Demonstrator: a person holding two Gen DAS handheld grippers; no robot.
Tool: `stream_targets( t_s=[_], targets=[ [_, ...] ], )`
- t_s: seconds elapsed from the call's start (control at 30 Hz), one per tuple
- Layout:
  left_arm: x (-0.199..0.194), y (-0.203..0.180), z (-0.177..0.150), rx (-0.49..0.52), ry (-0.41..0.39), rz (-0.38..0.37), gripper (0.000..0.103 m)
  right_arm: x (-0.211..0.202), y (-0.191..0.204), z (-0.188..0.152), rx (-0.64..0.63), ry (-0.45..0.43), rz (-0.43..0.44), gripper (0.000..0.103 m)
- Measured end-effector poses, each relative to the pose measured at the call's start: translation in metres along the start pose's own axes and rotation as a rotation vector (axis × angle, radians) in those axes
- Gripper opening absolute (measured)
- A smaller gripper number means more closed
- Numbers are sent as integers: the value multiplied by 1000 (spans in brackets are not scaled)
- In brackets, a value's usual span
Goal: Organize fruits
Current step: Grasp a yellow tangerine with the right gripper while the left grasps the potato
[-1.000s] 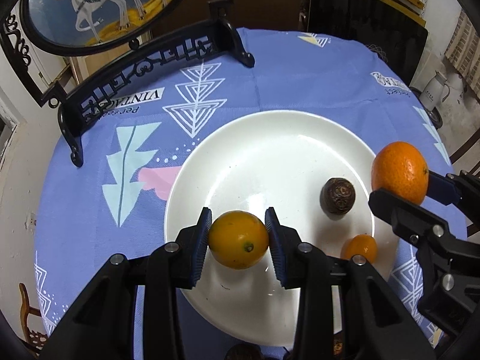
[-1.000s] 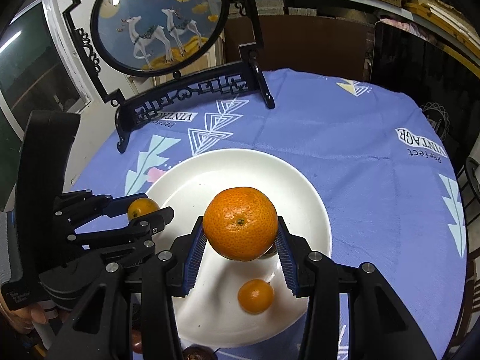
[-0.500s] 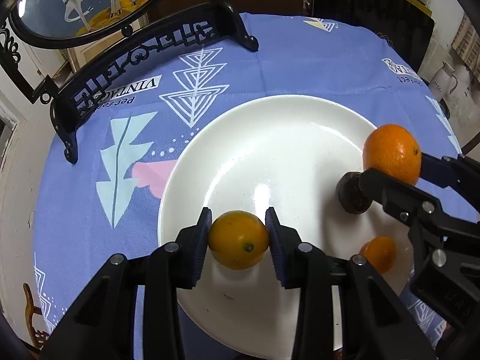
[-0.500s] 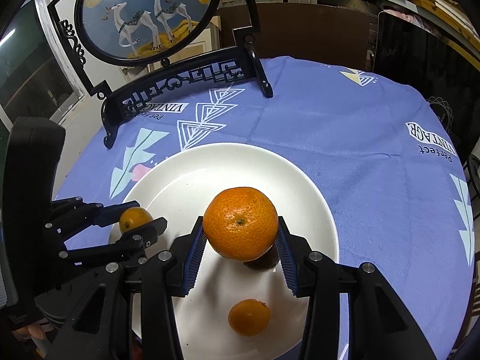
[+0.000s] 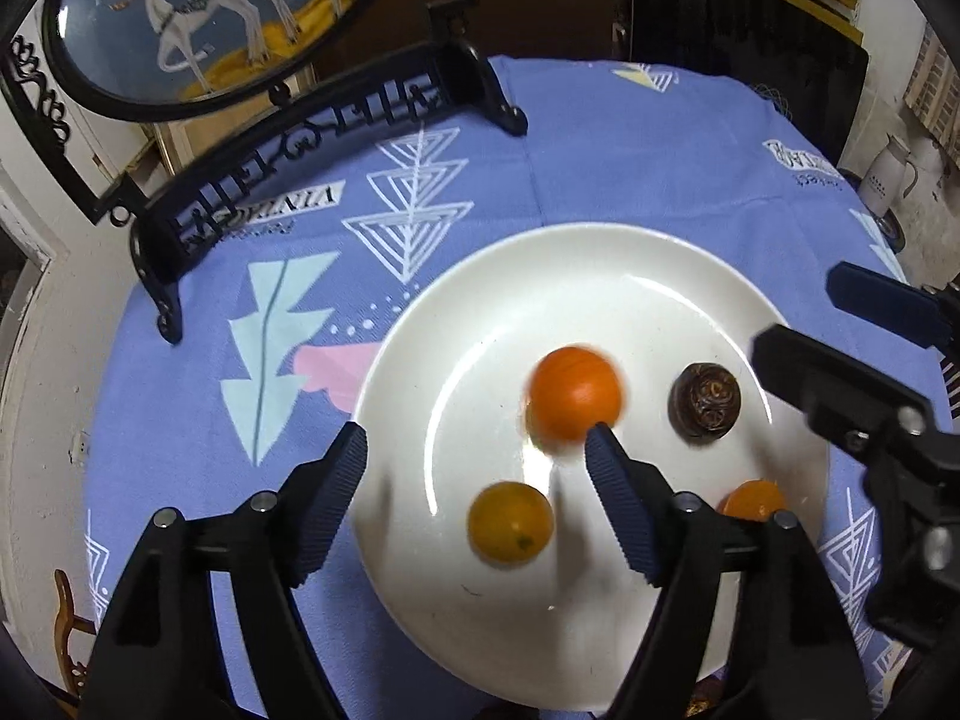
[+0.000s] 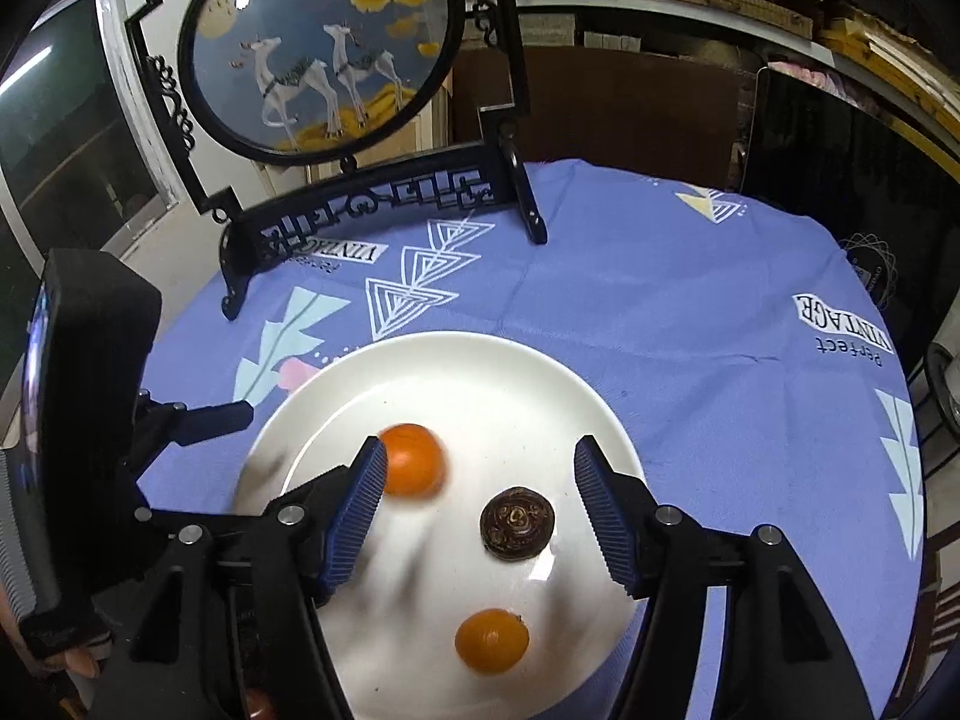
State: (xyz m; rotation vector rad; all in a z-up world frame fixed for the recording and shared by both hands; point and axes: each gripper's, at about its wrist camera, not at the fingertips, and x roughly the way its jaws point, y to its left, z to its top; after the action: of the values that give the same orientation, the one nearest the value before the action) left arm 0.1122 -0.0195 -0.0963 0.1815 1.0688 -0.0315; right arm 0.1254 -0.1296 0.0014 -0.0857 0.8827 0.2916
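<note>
A white plate [image 5: 630,276] lies on the blue cloth and holds several fruits. My left gripper [image 5: 474,462] is open above the plate's left part. A yellow-orange fruit [image 5: 510,522] lies on the plate between its fingers. A large orange [image 5: 576,393], blurred, lies on the plate near the right fingertip. A dark brown fruit [image 5: 705,399] and a small orange [image 5: 750,498] lie to the right. My right gripper [image 6: 477,489] is open over the plate [image 6: 480,372], with the large orange [image 6: 414,459] beside its left finger, the brown fruit [image 6: 516,521] and small orange [image 6: 492,641] below.
A black ornate stand with a round deer picture [image 5: 210,18] stands at the back left of the round table; it also shows in the right wrist view [image 6: 324,42]. The blue patterned tablecloth [image 5: 630,150] covers the table. A white jug [image 5: 891,171] stands beyond the right edge.
Both grippers have opened. The yellow-orange fruit left the left gripper and lies on the plate. The large orange left the right gripper and is on the plate, blurred with motion.
</note>
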Motion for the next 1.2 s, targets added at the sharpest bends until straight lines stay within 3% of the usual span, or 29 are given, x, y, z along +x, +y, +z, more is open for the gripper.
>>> stream_targets(
  t_s=[0.17,0.3,0.47,0.67,0.87,0.93,0.97,1.1,1.2],
  targets=[
    [-21,11,-12,5,-33,-21,73,-36,-6,-11,0,-40,11,68],
    [-35,26,-35,-12,-27,-45,74,-64,-16,-41,27,-30,39,70],
    [-54,37,-89,13,-12,-120,76,-75,-9,-117,-31,114,50,70],
    [-67,24,-157,93,54,-226,76,-81,21,-199,-104,302,152,70],
    [-72,3,-201,190,119,-307,76,-71,48,-229,-214,336,148,70],
    [-73,-7,-208,222,126,-323,76,-63,56,-232,-248,337,141,60],
    [-72,-12,-210,233,126,-323,76,-59,59,-233,-269,346,136,40],
    [-62,-23,-208,225,129,-327,76,-55,66,-232,-329,372,138,37],
    [-51,-29,-202,213,132,-318,76,-60,53,-232,-259,386,150,37]
  ],
)
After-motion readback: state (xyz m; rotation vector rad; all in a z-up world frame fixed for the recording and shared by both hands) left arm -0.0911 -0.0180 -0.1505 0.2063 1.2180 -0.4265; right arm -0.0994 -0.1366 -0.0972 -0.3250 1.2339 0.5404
